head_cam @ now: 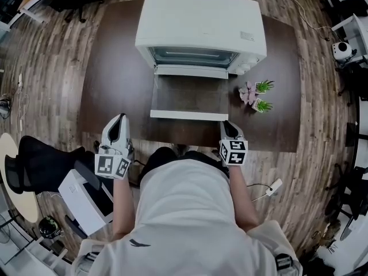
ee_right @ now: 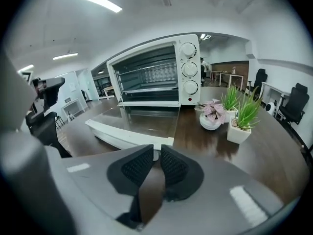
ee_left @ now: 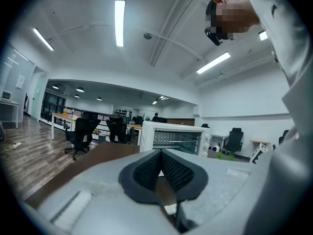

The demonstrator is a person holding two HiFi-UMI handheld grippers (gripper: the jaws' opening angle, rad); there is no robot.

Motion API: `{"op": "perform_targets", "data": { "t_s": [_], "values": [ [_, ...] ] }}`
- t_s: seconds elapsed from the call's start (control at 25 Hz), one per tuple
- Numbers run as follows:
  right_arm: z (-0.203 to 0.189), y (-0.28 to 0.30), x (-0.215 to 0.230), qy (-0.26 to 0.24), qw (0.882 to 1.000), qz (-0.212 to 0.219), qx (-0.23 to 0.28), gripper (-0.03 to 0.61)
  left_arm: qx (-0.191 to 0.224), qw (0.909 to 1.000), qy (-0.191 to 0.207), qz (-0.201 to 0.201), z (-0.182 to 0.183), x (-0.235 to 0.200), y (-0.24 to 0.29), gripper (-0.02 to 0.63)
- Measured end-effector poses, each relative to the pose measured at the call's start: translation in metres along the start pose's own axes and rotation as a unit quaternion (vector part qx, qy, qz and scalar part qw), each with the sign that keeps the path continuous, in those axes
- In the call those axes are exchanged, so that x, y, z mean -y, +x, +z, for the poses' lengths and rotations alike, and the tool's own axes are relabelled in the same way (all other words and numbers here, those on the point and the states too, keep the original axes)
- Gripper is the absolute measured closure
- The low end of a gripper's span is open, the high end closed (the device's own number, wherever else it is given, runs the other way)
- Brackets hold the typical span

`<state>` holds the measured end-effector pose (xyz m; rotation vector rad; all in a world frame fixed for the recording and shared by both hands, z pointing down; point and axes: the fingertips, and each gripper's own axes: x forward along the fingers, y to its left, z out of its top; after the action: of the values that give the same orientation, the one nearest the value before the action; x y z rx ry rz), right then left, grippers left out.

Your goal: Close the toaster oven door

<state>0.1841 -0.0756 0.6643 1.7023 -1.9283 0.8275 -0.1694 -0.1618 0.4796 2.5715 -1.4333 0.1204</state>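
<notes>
The white toaster oven (head_cam: pixel 201 22) stands at the back of the dark table (head_cam: pixel 112 79). Its glass door (head_cam: pixel 188 94) lies open and flat, with the white handle bar (head_cam: pixel 187 115) towards me. My right gripper (head_cam: pixel 225 123) hovers just off the handle's right end. In the right gripper view, the right gripper (ee_right: pixel 156 151) has its pads a narrow slit apart with nothing between them, and the handle (ee_right: pixel 122 136) lies just beyond. My left gripper (head_cam: pixel 119 117) hangs left of the door near the table's front edge. The left gripper view shows the left gripper (ee_left: pixel 160 153) with its pads meeting, empty, and the oven (ee_left: pixel 176 138) far ahead.
Two small potted plants (head_cam: pixel 259 95) stand right of the open door; in the right gripper view these plants (ee_right: pixel 230 111) show beside the oven's knobs. A white box (head_cam: pixel 86 200) and a black chair (head_cam: pixel 40 160) stand on the floor at my left.
</notes>
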Motion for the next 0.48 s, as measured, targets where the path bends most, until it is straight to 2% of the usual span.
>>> {"op": "perform_targets", "data": {
  "t_s": [0.08,0.16,0.24,0.36,0.48],
  "values": [
    [-0.001,0.000,-0.005,-0.009,1.000,-0.007,-0.001,0.509,0.003,1.0000,0.001,-0.002,0.003,-0.001,0.001,0.609],
    [-0.002,0.000,-0.010,-0.020,1.000,-0.011,0.002,0.452,0.007,1.0000,0.001,-0.003,0.005,-0.003,0.002,0.609],
    [-0.004,0.000,-0.012,-0.029,0.999,-0.018,-0.002,0.431,0.008,1.0000,0.001,-0.004,0.006,-0.004,0.002,0.609],
    [-0.015,0.002,-0.005,-0.003,0.999,-0.029,-0.028,0.373,0.010,0.9999,0.000,-0.007,0.007,-0.004,0.003,0.609],
    [-0.024,0.018,-0.008,0.025,0.998,-0.006,-0.055,0.367,0.011,0.9999,0.000,-0.008,0.008,-0.006,0.002,0.609]
  ]
}}
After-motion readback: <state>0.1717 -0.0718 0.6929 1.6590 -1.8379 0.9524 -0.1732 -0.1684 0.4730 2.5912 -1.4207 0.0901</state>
